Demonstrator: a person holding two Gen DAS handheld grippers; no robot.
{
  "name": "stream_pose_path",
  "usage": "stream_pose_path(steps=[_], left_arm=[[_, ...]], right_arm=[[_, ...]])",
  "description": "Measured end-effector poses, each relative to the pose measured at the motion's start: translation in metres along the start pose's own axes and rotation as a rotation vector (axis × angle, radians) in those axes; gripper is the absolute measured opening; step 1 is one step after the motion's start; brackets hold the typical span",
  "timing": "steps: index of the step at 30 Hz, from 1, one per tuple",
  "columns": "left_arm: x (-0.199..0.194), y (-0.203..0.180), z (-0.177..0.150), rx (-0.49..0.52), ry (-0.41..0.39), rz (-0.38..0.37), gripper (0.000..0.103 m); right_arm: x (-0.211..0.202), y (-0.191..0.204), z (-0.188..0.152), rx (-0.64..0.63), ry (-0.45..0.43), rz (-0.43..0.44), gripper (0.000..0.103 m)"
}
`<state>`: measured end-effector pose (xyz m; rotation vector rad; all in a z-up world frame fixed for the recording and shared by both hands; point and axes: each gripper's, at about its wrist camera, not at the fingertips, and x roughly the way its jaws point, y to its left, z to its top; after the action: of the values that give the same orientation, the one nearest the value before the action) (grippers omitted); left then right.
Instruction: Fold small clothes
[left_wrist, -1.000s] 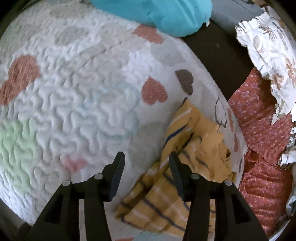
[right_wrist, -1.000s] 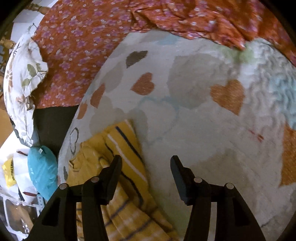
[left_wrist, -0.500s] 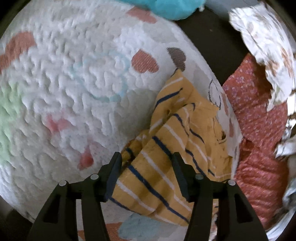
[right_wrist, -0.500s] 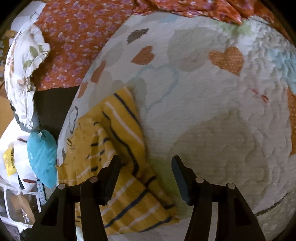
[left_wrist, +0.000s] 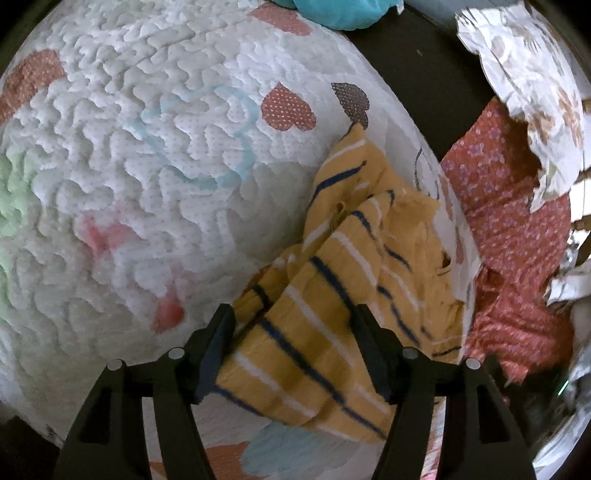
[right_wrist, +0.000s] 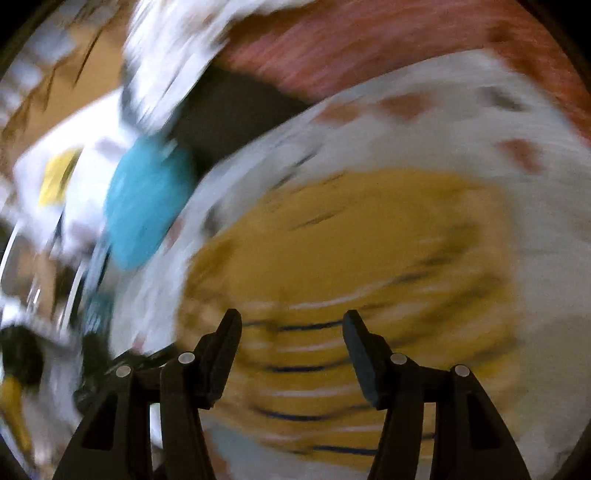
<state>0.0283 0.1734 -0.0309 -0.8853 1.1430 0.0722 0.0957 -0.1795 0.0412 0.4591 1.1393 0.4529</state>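
Nearest in the left wrist view, the left tongs (left_wrist: 295, 343) stand apart over the near end of a crumpled yellow garment with navy and white stripes (left_wrist: 343, 280); whether the fingers touch the cloth cannot be told. The garment lies near the right edge of a white quilted blanket with heart patches (left_wrist: 147, 155). Just beyond the garment sit a red heart and a brown heart patch. To the garment's right, off the blanket's edge, lies a red floral cloth (left_wrist: 517, 240), with a white leaf-print cloth (left_wrist: 535, 92) farther on. At the far edge rests a turquoise bundle (left_wrist: 343, 13).

The right wrist view is heavily blurred. It shows the right tongs (right_wrist: 291, 336) apart above the striped garment (right_wrist: 351, 258), and the turquoise bundle (right_wrist: 147, 206) to the garment's left.
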Motion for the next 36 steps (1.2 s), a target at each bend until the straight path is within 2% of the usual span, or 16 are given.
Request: stream_pose_path(steps=[3, 8, 14, 18, 20, 21, 22, 24, 25, 27, 30, 32, 34, 36], left_arm=[[0.000, 0.006, -0.004, 0.028, 0.020, 0.010, 0.065], [0.002, 0.008, -0.012, 0.050, 0.056, -0.015, 0.065], [0.006, 0.009, -0.017, 0.021, 0.087, -0.050, 0.066], [0.007, 0.016, -0.020, -0.033, 0.106, -0.083, 0.065], [0.006, 0.018, -0.022, -0.045, 0.113, -0.070, 0.058], [0.007, 0.019, -0.023, -0.045, 0.118, -0.062, 0.049], [0.008, 0.019, -0.024, -0.048, 0.132, -0.059, 0.038], [0.011, 0.019, -0.028, -0.056, 0.155, -0.074, 0.023], [0.011, 0.018, -0.030, -0.058, 0.160, -0.077, 0.022], [0.007, 0.009, -0.033, -0.037, 0.140, -0.072, 0.020], [-0.004, -0.015, -0.043, 0.027, 0.110, -0.096, 0.020], [-0.013, -0.037, -0.052, 0.075, 0.097, -0.148, 0.019], [-0.021, -0.060, -0.063, 0.115, 0.084, -0.206, 0.019], [-0.024, -0.092, -0.078, 0.182, 0.073, -0.232, 0.019]], right_arm=[[0.056, 0.053, 0.014, -0.069, 0.156, 0.072, 0.061], [0.141, 0.123, 0.031, -0.212, 0.318, -0.012, 0.061], [0.226, 0.172, 0.037, -0.354, 0.485, -0.258, 0.063], [0.263, 0.188, 0.030, -0.446, 0.560, -0.412, 0.074], [0.273, 0.195, 0.023, -0.510, 0.585, -0.475, 0.074], [0.277, 0.198, 0.017, -0.559, 0.593, -0.511, 0.071], [0.279, 0.202, 0.013, -0.603, 0.594, -0.540, 0.061], [0.276, 0.205, 0.000, -0.712, 0.558, -0.621, 0.043], [0.271, 0.206, -0.002, -0.732, 0.533, -0.620, 0.029], [0.257, 0.202, -0.003, -0.722, 0.493, -0.597, 0.018], [0.218, 0.191, 0.006, -0.651, 0.395, -0.493, 0.016], [0.182, 0.176, 0.018, -0.582, 0.323, -0.397, 0.015], [0.138, 0.154, 0.034, -0.505, 0.244, -0.329, 0.015], [0.103, 0.137, 0.047, -0.438, 0.182, -0.272, 0.015]])
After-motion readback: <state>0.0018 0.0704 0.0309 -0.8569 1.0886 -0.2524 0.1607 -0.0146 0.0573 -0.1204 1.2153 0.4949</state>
